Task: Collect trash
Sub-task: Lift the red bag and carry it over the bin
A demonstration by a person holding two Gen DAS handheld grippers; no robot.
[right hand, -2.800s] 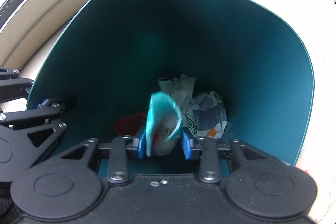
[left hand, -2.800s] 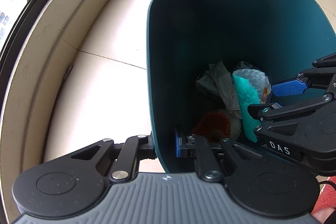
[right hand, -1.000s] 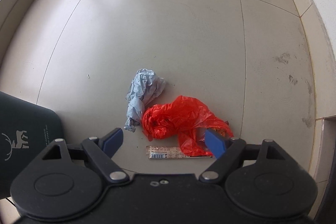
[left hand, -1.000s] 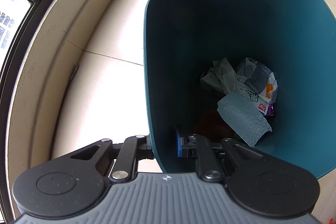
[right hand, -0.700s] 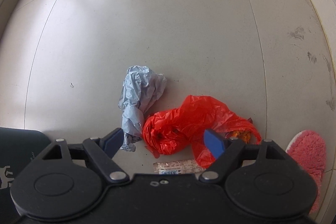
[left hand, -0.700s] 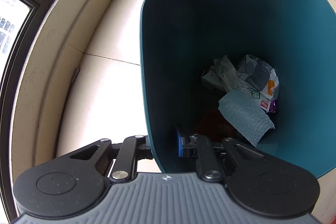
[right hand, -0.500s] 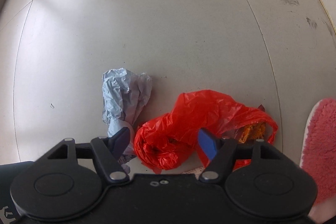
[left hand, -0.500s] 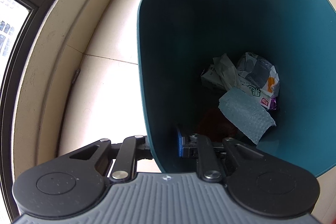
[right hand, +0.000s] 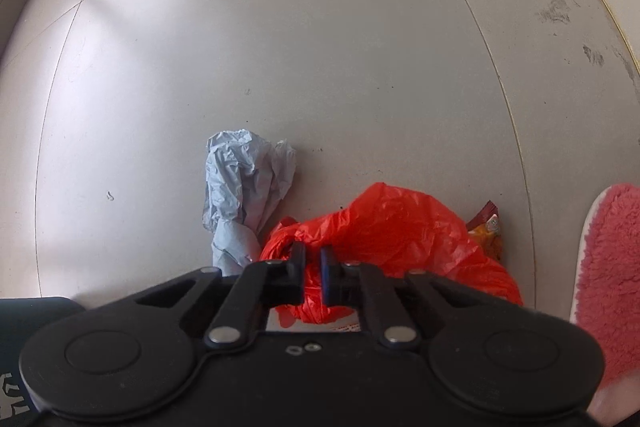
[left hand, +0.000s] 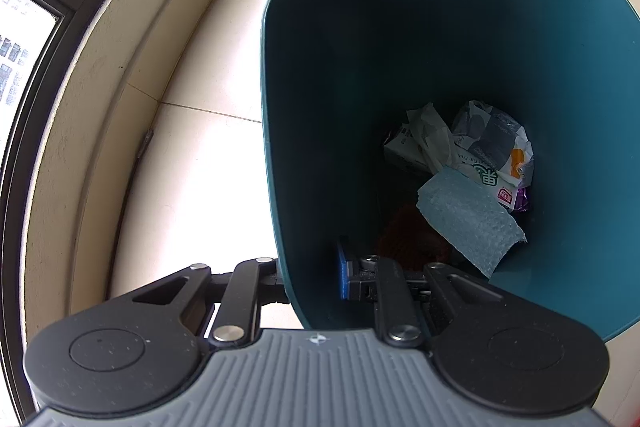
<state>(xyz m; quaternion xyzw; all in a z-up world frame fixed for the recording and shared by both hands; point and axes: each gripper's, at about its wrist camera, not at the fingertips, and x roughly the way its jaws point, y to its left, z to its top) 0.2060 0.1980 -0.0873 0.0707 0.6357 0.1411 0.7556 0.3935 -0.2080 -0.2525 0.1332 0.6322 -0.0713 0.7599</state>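
My left gripper point(left hand: 312, 275) is shut on the near wall of the dark teal trash bin point(left hand: 460, 39), one finger outside and one blue pad inside. In the bin lie a pale bubble-wrap sheet point(left hand: 468, 219), crumpled white paper point(left hand: 424, 143) and a printed wrapper point(left hand: 492, 151). My right gripper point(right hand: 312, 267) is low over the floor, shut on a crumpled red plastic bag point(right hand: 400, 227). A crumpled light blue paper point(right hand: 244, 187) lies just left of the bag. An orange snack wrapper point(right hand: 486, 227) pokes out behind it.
A pink fuzzy slipper point(right hand: 608, 267) is at the right edge. The bin's outer corner point(right hand: 24, 311) shows at the lower left of the right wrist view. A window sill and frame point(left hand: 60, 75) curve along the left of the bin. Pale tiled floor point(right hand: 280, 47) spreads beyond.
My right gripper left the bin after dropping the bubble wrap, moved down to the floor trash, and its jaws closed from wide open onto the red bag. The left gripper kept holding the bin.
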